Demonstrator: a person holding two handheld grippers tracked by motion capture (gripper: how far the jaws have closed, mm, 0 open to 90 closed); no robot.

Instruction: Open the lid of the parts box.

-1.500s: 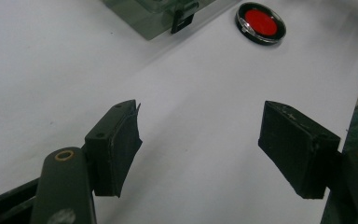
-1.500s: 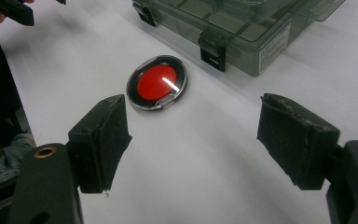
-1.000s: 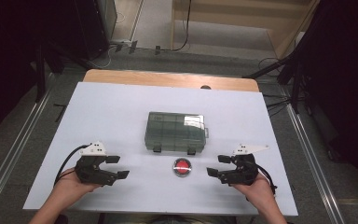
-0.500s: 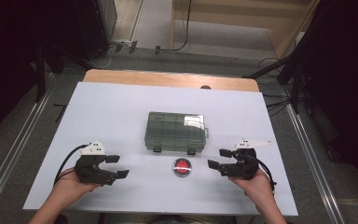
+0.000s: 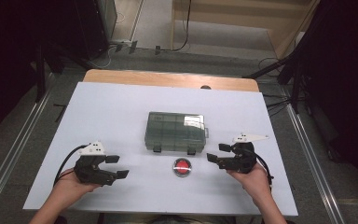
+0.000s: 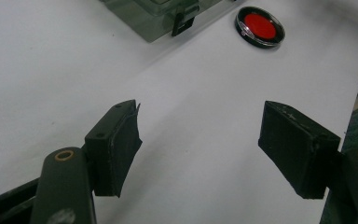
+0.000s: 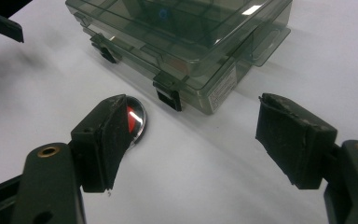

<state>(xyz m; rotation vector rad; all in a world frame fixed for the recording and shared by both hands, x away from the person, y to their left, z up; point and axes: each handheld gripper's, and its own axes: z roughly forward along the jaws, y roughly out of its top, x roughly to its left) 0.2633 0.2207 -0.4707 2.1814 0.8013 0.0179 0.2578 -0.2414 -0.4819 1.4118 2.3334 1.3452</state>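
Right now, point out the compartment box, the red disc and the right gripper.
compartment box (image 5: 175,130): high view, middle of its clear lid.
red disc (image 5: 182,167): high view, its red centre.
right gripper (image 5: 217,153): high view, midway between the tips of its open jaws.

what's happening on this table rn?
A person sits at a white table with a hand-held gripper in each hand. The left hand-held gripper and the right hand-held gripper are both open, empty and low over the table. Between them sit a closed smoky clear compartment box, latches facing the person, and a small round tin with a red centre just in front of it. The right one is nearer both items. Nothing is touched yet.
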